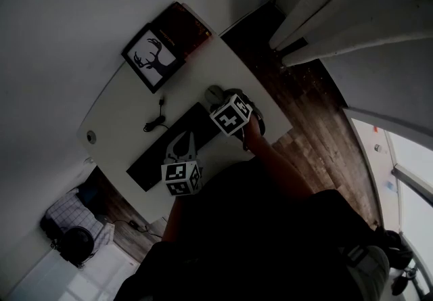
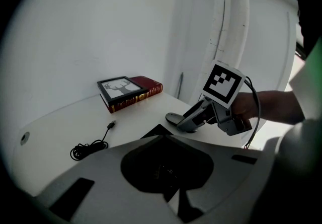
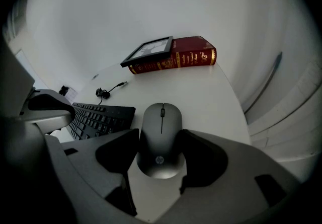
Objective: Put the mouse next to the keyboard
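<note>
A grey mouse [image 3: 161, 137] sits between the two jaws of my right gripper [image 3: 161, 142], which close on its sides. It lies low on the white table [image 3: 201, 97], just right of the black keyboard [image 3: 98, 117]. The head view shows the mouse [image 1: 214, 93] at the keyboard's [image 1: 152, 157] far end, with the right gripper [image 1: 222, 100] over it. In the left gripper view the right gripper [image 2: 193, 120] holds the mouse [image 2: 173, 117] down at table level. My left gripper [image 2: 168, 172] hovers over the keyboard, shut and empty.
A red book [image 3: 186, 57] with a framed deer picture [image 3: 148, 49] on top lies at the table's far end. A coiled black cable [image 3: 103, 91] lies between it and the keyboard. The table's right edge [image 3: 236, 112] drops to a wooden floor [image 1: 304, 90].
</note>
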The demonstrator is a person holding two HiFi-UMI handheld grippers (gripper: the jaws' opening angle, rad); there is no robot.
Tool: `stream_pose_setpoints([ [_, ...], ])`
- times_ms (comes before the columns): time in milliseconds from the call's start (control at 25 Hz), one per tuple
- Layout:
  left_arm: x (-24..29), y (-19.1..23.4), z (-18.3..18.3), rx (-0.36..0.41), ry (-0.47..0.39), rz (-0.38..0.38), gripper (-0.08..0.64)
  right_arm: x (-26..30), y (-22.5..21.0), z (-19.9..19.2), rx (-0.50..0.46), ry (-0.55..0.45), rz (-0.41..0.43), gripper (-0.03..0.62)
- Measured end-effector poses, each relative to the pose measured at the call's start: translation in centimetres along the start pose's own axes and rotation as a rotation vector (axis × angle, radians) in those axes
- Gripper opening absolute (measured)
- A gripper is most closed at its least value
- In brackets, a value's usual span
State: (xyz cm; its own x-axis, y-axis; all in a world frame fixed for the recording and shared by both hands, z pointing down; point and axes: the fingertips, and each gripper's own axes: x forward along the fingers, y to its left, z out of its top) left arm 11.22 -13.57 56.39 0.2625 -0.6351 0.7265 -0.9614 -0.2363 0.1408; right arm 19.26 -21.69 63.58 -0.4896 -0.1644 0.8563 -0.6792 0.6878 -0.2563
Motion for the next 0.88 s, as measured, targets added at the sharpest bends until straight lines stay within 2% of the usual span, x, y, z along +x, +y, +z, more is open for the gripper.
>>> stream_pose_setpoints([
  [240,-0.7,-0.4,0.1,0.003,-0.004,0.03,0.002,0.4,0.3,-0.5,-0.059,-0.022,-0.016,0.299],
  [480,-2.1,-1.3,-1.5,-0.032,0.02,0.053,0.002,0.4,0.3,-0.7,-0.109,-0.072,-0.034,0.3],
  [720,-3.5,-1.6,-3.0,-0.054,0.024,0.073,0.002,-0.7,0.3,-0.5,-0.109,-0.165,-0.062,0.304],
  [880,-3.9,-2.5,-3.2,-0.053,-0.004,0.057,0.002,-2.2,-0.3,-0.5,-0.107,-0.232,-0.13,0.302],
])
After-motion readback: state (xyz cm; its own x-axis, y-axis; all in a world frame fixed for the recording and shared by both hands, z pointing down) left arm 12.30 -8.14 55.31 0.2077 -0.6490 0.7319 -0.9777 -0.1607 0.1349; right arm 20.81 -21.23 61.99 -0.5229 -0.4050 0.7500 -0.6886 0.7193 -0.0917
